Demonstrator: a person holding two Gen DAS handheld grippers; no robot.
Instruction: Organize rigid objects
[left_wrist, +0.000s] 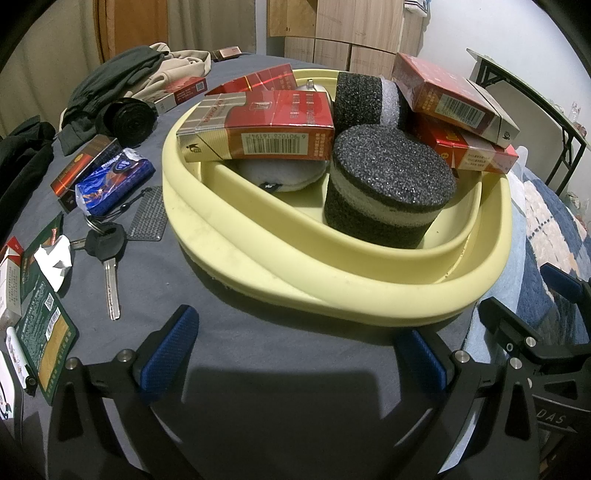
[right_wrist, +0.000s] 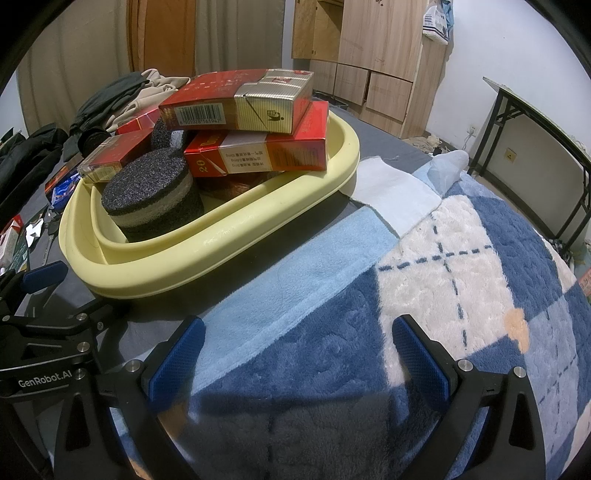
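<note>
Far left of the left gripper (left_wrist: 291, 354), whose jaws stand spread and empty, lie loose keys (left_wrist: 107, 254) and a blue packet (left_wrist: 114, 181) on the grey sheet; straight ahead sits the yellow basin (left_wrist: 332, 291), piled with red cartons (left_wrist: 258, 125) and foam pucks (left_wrist: 391, 184). The cartons look light, stiff and crushable, best pinched across their narrow faces, while the keys look thin and slippery. The right gripper (right_wrist: 299, 354), also spread and empty, hangs over the soft blanket (right_wrist: 443, 295), with open room ahead.
</note>
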